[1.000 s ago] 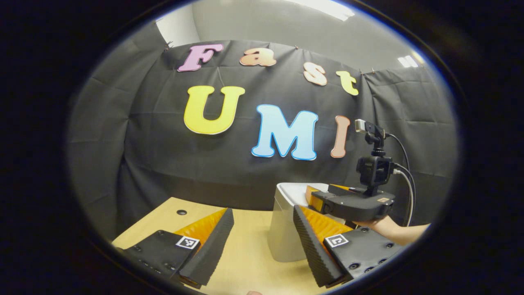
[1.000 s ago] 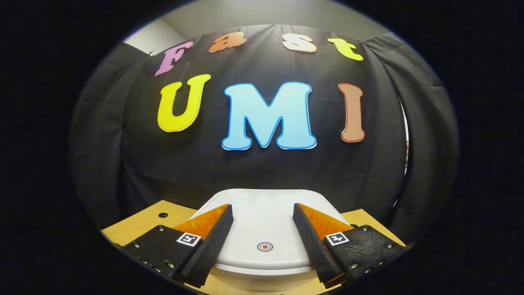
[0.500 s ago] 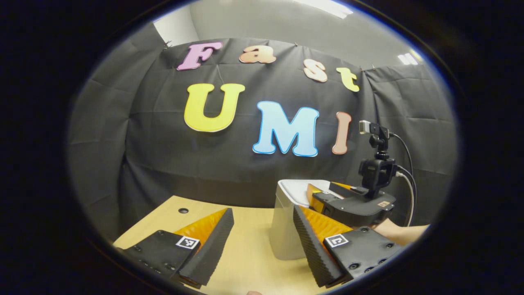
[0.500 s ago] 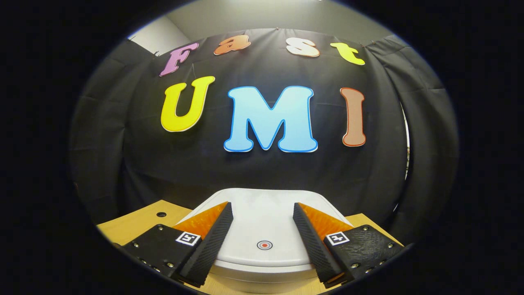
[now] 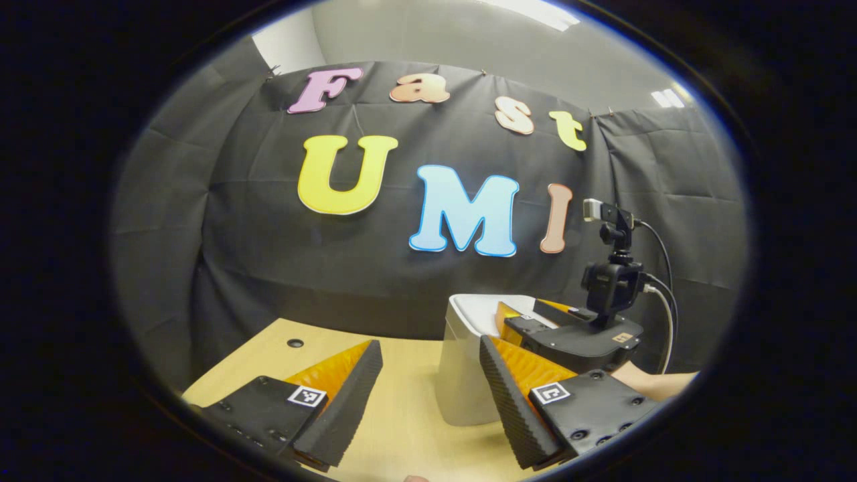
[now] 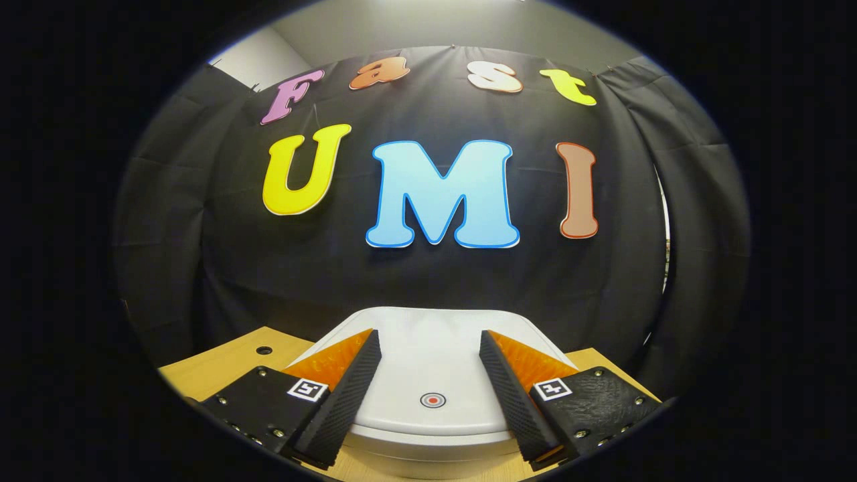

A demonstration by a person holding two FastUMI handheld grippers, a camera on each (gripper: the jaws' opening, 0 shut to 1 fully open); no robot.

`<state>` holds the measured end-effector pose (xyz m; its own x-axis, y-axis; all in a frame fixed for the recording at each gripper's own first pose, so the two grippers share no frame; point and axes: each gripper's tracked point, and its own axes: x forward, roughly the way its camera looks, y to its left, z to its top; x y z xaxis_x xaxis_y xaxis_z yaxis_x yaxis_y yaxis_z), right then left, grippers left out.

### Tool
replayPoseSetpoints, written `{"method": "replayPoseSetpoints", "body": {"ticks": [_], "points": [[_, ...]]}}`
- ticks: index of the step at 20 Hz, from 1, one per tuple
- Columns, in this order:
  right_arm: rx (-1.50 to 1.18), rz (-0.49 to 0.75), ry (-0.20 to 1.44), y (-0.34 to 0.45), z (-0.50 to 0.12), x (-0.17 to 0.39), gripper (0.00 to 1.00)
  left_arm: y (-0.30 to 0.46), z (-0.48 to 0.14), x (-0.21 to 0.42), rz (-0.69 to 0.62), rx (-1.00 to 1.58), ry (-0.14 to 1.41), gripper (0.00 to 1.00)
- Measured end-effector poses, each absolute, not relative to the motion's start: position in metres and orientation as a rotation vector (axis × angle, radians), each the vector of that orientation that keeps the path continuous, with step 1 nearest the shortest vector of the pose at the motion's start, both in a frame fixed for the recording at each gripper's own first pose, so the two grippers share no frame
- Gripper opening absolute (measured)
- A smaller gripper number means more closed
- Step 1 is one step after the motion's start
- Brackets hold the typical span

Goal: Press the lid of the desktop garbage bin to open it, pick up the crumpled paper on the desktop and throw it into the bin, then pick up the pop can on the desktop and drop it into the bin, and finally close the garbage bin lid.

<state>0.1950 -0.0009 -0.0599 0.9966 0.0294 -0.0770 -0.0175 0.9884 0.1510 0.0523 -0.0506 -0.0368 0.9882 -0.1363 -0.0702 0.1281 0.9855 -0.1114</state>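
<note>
My right gripper [image 6: 428,402] hangs with its two fingers spread apart and nothing between them, just above the closed white lid [image 6: 435,361] of the desktop garbage bin [image 6: 428,445]; whether either finger touches the lid cannot be told. A small red-and-grey ringed dot [image 6: 432,400] marks the lid between the fingers, toward its near edge. The bin stands on a light wooden desktop [image 6: 221,365], whose surface carries a small dark hole [image 6: 264,350] at the left, and the black cloth wall [image 6: 435,294] rises close behind. My left gripper [image 5: 428,402] is likewise spread, holding nothing, above the bare desktop [image 5: 402,415] to the left of the bin [image 5: 462,381]. In the left gripper view the bin appears as a tall pale body, its lid [image 5: 479,309] lying flat on top, with my right gripper [image 5: 515,321] reaching over that lid from the right, fingers apart. A small camera on a stalk [image 5: 612,268] with cables rides on the right gripper's body, and my hand [image 5: 653,383] supports it from below. A second dark hole [image 5: 294,343] shows in the desktop at the far left.
</note>
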Motion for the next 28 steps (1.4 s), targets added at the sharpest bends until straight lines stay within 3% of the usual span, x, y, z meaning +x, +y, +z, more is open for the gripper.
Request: {"method": "replayPoseSetpoints", "body": {"ticks": [10, 17, 22, 28], "points": [[0.148, 0.013, 0.026, -0.001, -0.052, 0.195, 0.95, -0.049, -0.018, 0.033, -0.098, -0.111, 0.024, 0.96], [0.201, 0.016, 0.09, -0.001, -0.053, 0.189, 0.95, -0.034, -0.014, 0.024, -0.012, -0.101, 0.006, 0.96], [0.2, 0.05, 0.128, -0.012, -0.05, 0.154, 0.95, -0.025, -0.011, 0.019, 0.071, -0.086, -0.01, 0.96], [0.14, 0.088, 0.04, -0.036, -0.022, 0.095, 0.95, -0.023, -0.017, 0.018, 0.15, -0.066, -0.032, 0.96]]}}
